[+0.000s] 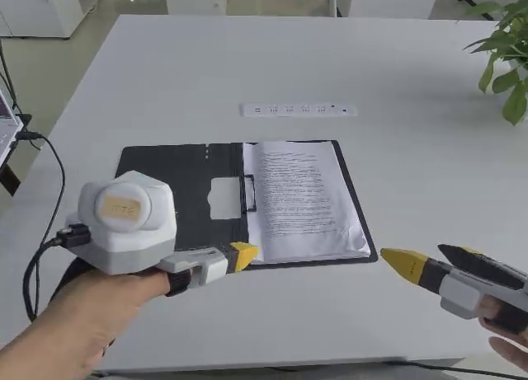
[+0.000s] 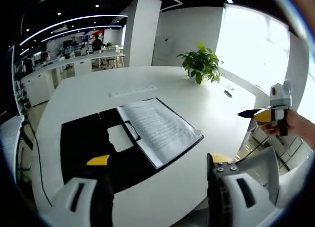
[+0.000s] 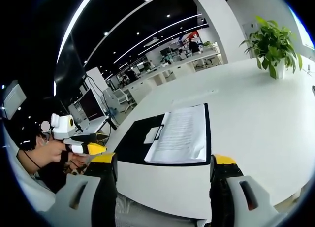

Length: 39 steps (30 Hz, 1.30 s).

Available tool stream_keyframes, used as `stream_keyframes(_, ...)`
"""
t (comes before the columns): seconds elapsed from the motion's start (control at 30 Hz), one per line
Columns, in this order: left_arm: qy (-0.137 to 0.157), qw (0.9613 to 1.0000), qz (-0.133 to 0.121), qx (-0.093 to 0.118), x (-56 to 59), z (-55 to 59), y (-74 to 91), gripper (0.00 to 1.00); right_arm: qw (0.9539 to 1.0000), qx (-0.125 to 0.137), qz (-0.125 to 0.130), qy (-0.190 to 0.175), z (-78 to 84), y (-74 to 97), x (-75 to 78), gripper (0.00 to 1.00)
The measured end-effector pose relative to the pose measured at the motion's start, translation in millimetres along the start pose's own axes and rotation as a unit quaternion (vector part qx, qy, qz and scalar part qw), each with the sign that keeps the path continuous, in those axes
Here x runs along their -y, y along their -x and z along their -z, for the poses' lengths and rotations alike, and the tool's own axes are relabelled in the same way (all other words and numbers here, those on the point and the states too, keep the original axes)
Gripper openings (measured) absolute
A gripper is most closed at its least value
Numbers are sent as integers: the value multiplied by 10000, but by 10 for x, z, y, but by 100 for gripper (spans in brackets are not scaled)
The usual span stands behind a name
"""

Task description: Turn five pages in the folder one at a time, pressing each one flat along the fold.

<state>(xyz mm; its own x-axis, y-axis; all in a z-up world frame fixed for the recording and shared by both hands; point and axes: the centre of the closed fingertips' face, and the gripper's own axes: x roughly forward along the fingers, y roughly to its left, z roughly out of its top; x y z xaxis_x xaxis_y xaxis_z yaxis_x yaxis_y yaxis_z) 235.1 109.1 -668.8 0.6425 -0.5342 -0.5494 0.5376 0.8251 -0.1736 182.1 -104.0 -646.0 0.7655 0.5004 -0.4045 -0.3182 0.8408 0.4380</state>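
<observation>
A black folder (image 1: 173,182) lies open in the middle of the white table. Its stack of printed pages (image 1: 301,199) rests on the right half, under a clip at the spine. My left gripper (image 1: 239,256) hovers at the folder's near edge, below the left cover. In its own view the jaws (image 2: 160,160) stand wide apart with nothing between them, and the pages (image 2: 157,126) lie ahead. My right gripper (image 1: 402,263) is off the folder's near right corner, just apart from it. It is open (image 3: 164,159) and empty, facing the pages (image 3: 182,133).
A white power strip (image 1: 299,110) lies beyond the folder. A potted plant (image 1: 505,58) stands at the far right. A black cable (image 1: 45,232) trails off the table's left edge, near a laptop corner (image 1: 7,124). The table's front edge (image 1: 289,365) runs close under both grippers.
</observation>
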Motion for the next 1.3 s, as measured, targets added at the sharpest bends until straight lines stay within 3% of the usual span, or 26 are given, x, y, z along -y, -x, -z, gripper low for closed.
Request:
stream_keyframes(0.17, -229, 9996, 184, -60, 171, -18, -320, 77, 10000, -25, -24, -45, 36, -34, -23, 76)
stream_keyframes(0.4, -530, 9976, 357, -265, 308, 29, -724, 76, 10000, -32, -20, -80, 61, -62, -21, 76)
stream_keyframes(0.67, -766, 9953, 475, -359, 436, 57, -1119, 76, 9999, -45, 4, -113, 80, -88, -1, 75)
stream_keyframes(0.93, -1028, 9928, 490, -377, 498, 78, -1407, 73, 9998, -32, 20, -178, 106, -134, 18, 74)
stream_keyframes(1.1, -996, 9934, 467, -323, 518, 48, -1582, 72, 9997, -32, 29, -221, 123, -171, 26, 73)
stream_keyframes(1.3, -943, 9941, 399, -372, 501, 99, -1776, 73, 9997, -7, 57, -245, 121, -221, 59, 71)
